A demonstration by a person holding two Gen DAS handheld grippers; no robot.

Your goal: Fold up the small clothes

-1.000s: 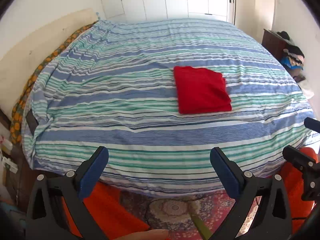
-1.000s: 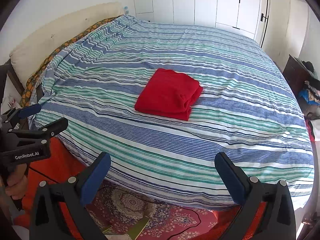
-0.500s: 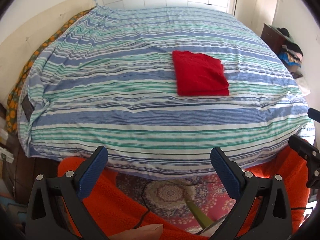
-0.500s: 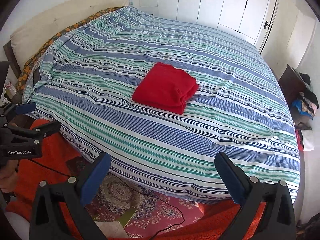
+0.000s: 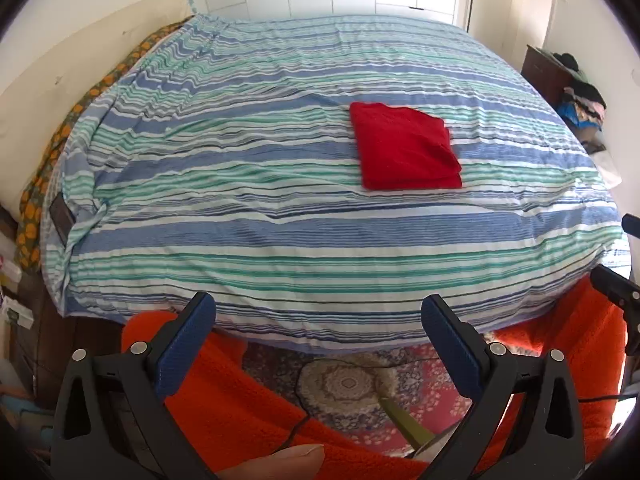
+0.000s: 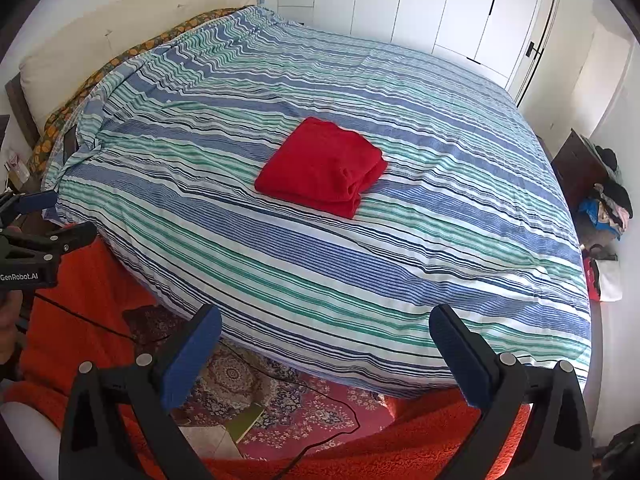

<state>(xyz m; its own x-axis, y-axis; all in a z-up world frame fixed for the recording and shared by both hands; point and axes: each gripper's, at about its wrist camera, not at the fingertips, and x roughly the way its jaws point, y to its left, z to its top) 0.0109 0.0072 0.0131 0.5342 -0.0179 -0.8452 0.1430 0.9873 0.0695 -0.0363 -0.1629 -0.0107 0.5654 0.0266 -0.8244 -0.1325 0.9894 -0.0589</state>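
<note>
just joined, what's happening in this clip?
A person holds a two-finger gripper in each hand at the edge of a bed with a striped duvet. A red garment lies folded in a neat rectangle near the middle of the bed, touched by nothing. The left gripper and right gripper are both open and empty, hanging off the near edge of the mattress above a patterned rug. The fold looks finished.

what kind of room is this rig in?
Almost certainly a home bedroom: a large bed under a blue, green and white striped duvet, a cream padded headboard, and white built-in wardrobe doors behind.
</note>
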